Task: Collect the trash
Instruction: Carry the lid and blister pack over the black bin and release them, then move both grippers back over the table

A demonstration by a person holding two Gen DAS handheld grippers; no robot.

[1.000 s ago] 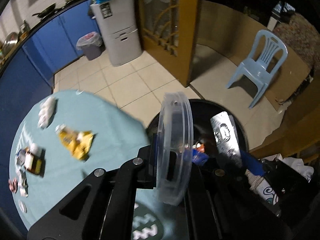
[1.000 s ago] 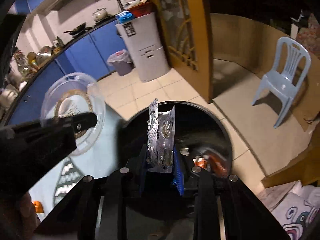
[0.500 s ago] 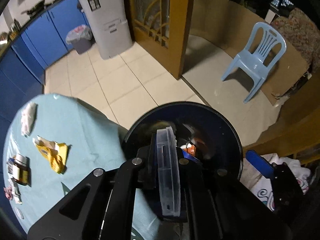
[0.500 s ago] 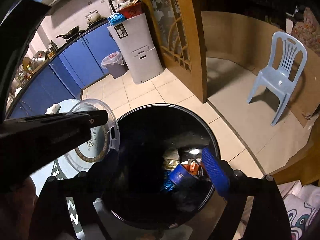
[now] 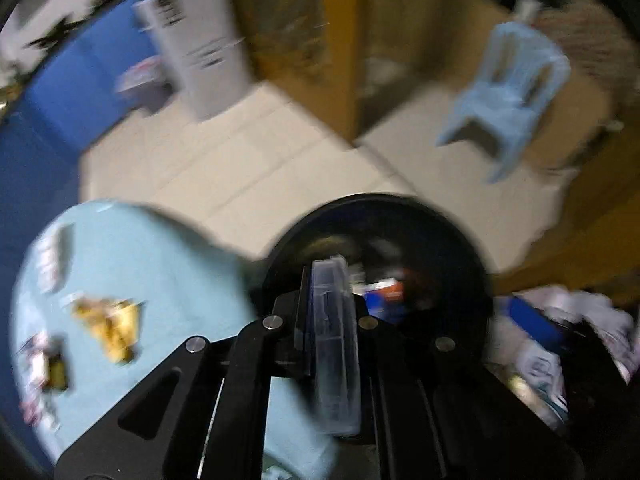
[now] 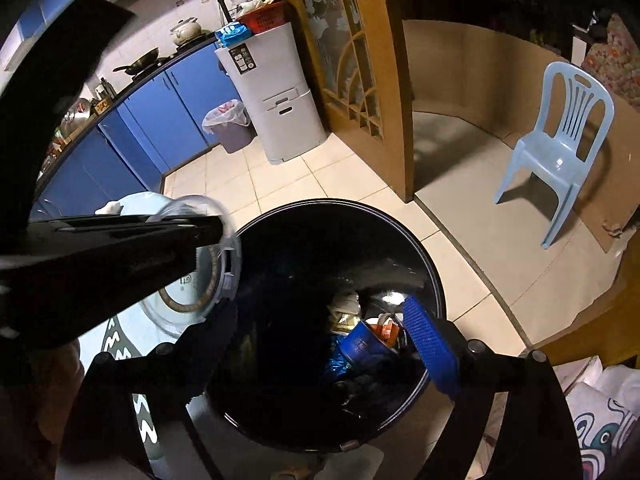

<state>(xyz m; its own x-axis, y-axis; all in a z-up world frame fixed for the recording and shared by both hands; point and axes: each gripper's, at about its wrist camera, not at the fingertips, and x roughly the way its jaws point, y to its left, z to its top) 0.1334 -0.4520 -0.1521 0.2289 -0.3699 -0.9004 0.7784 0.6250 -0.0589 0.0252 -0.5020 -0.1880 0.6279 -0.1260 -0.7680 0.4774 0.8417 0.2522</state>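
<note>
My left gripper (image 5: 332, 320) is shut on a clear plastic lid (image 5: 334, 344), held edge-on at the near left rim of the black trash bin (image 5: 472, 256). The lid also shows in the right wrist view (image 6: 192, 276), beside the bin (image 6: 424, 256). My right gripper (image 6: 324, 344) is open and empty over the bin's mouth. Trash lies inside the bin, with a blue packet (image 6: 360, 346). A yellow wrapper (image 5: 110, 322), a white crumpled piece (image 5: 50, 256) and a small bottle (image 5: 50, 364) lie on the light blue table (image 5: 160, 256). The left view is blurred.
A pale blue plastic chair (image 6: 560, 148) stands on the tiled floor at the right. A grey fridge (image 6: 276, 96), a small lined bin (image 6: 228, 124) and blue cabinets (image 6: 160, 112) are behind. Patterned cloth (image 6: 600, 416) lies at the lower right.
My right gripper opened and let the silver blister pack fall into the bin. My left gripper carried the clear lid right, to the bin's edge, and is still moving.
</note>
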